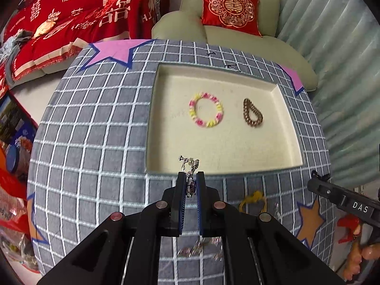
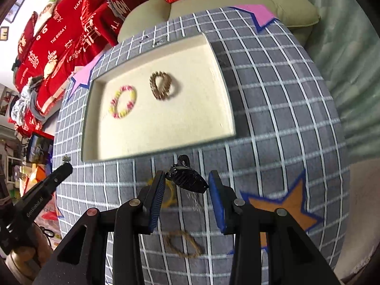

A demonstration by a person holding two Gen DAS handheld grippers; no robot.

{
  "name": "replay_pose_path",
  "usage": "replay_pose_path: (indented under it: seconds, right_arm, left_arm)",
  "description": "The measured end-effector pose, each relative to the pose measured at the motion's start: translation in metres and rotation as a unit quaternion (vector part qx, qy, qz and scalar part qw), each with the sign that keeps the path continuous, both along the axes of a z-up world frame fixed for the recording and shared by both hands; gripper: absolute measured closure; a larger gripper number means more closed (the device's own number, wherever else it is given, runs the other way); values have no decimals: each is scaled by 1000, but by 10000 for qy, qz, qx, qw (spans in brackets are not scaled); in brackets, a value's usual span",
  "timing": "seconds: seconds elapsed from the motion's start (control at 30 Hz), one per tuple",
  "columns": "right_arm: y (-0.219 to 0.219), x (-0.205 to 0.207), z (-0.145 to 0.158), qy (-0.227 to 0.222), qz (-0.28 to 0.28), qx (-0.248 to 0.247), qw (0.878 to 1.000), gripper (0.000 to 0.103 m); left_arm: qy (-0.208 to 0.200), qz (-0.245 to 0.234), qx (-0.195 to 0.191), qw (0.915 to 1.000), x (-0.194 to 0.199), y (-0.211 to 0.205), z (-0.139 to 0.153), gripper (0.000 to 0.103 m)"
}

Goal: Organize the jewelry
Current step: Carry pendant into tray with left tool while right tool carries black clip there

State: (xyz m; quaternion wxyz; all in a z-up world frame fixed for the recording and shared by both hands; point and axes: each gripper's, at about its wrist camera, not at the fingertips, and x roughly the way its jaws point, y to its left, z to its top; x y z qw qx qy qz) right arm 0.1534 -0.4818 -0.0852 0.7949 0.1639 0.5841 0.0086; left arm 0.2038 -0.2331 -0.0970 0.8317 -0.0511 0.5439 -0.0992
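Note:
A cream tray (image 1: 282, 109) (image 2: 220, 76) lies on the grey checked cloth. In it are a pink-and-yellow bead bracelet (image 1: 206, 109) (image 2: 123, 104) and a brown coil hair tie (image 1: 252, 112) (image 2: 161, 85). My left gripper (image 1: 190, 178) is shut on a silver earring (image 1: 189, 166), held over the tray's near rim. My right gripper (image 2: 186, 180) is shut on a black hair claw clip (image 2: 186, 179), held above the cloth just short of the tray. The right gripper's body shows at the left wrist view's right edge (image 1: 344, 197), its jaws out of view there.
On the cloth near me lie a yellow hair tie (image 1: 253, 201) (image 2: 169, 196), a brown twisted loop (image 2: 182, 243) and more silver pieces (image 1: 201, 249). Paper stars (image 1: 116, 52) (image 2: 285, 204) mark the cloth's corners. A green armchair with a red cushion (image 1: 229, 7) stands behind.

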Motion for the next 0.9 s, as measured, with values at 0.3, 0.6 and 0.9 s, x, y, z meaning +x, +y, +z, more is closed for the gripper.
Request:
replay_pose_path:
  seconds: [0.3, 0.6, 0.9]
  right_arm:
    - [7, 51, -10, -142, 182, -32, 9997, 62]
    - [0, 90, -31, -45, 297, -147, 9994, 62]
    - [-4, 109, -52, 54, 372, -168, 9992, 62]
  left_arm:
    - [-75, -37, 145, 9999, 34, -18, -10, 86]
    - [1, 44, 336, 9994, 67, -24, -31, 86]
    - [126, 13, 612, 9980, 77, -32, -51, 86]
